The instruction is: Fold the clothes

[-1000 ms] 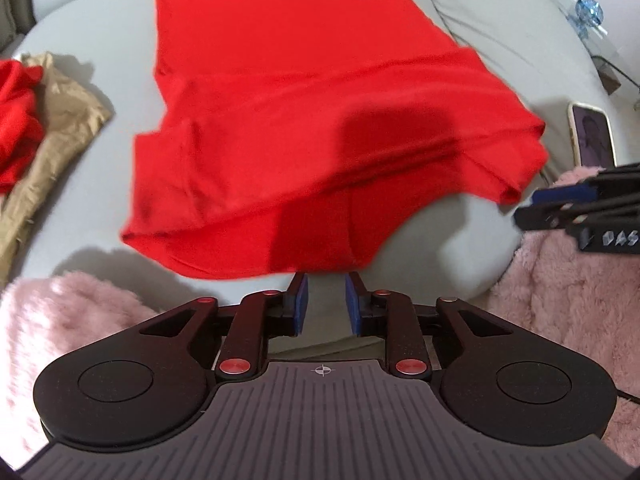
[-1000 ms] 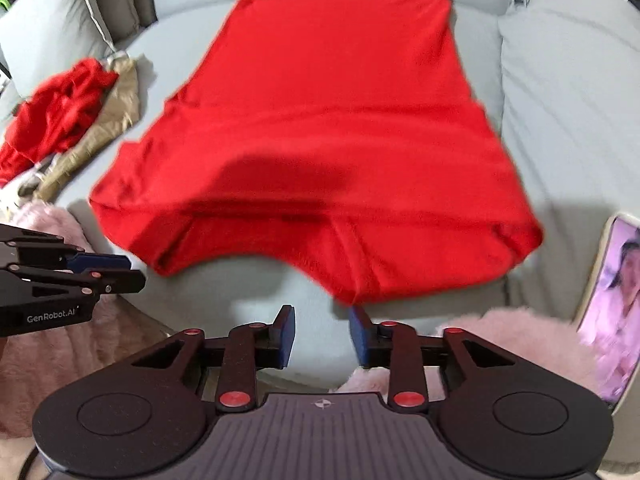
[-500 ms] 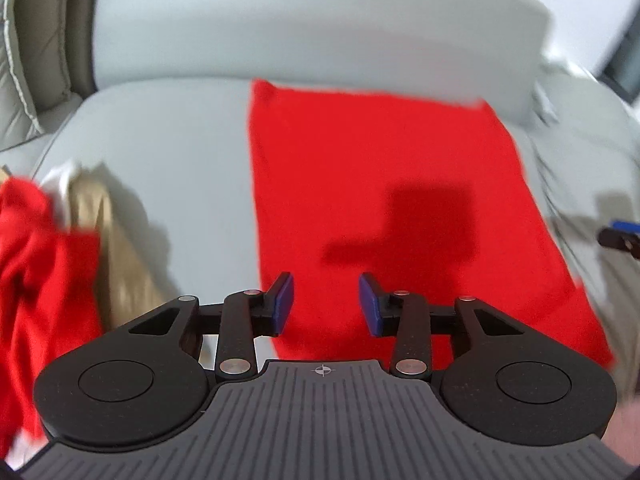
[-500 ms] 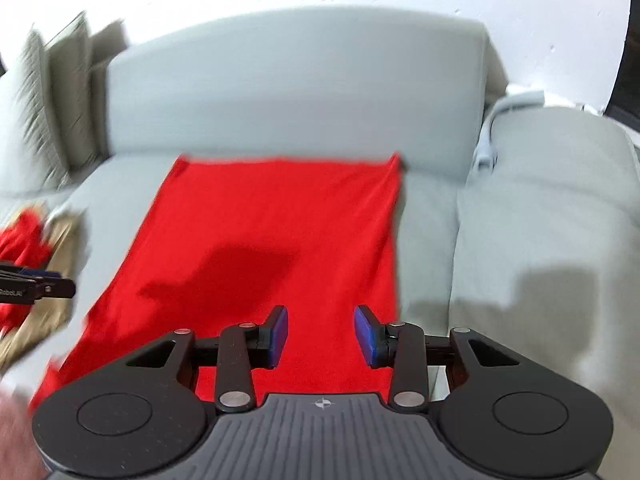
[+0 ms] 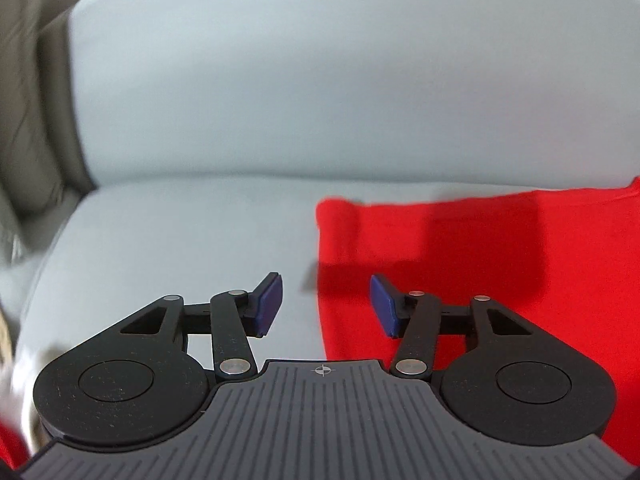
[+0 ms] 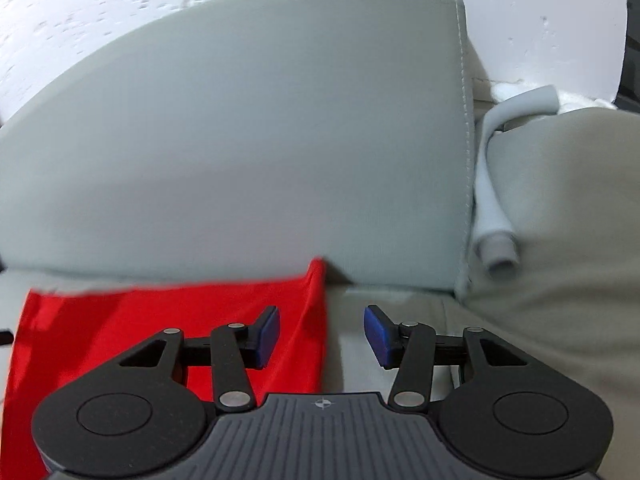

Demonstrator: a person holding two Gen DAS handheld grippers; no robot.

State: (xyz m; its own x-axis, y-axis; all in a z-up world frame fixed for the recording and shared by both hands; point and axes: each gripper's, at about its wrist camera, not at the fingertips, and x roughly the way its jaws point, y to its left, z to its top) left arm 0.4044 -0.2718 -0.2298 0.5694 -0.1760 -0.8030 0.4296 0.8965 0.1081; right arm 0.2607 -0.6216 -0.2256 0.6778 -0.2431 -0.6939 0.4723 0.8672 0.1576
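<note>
A red garment [image 5: 460,264] lies flat on the grey sofa seat, its far edge close to the backrest. In the left wrist view my left gripper [image 5: 325,302] hovers over the garment's far left corner, its jaws opening with nothing pressed between the blue pads [image 5: 269,300]. In the right wrist view the same red garment [image 6: 140,320] fills the lower left, and my right gripper [image 6: 322,334] hangs over its far right corner, jaws also opening and empty. The near part of the garment is hidden behind the gripper bodies.
The grey sofa backrest [image 6: 248,140] rises just beyond the cloth. A grey-brown cushion [image 5: 28,120] stands at the left. A rolled pale grey item [image 6: 492,184] is wedged between the backrest and the neighbouring seat cushion [image 6: 560,260].
Both grippers have swept forward from the garment's near hem to its far corners by the backrest. Their jaws have widened. The pile of clothes, phone and pink rug have left view.
</note>
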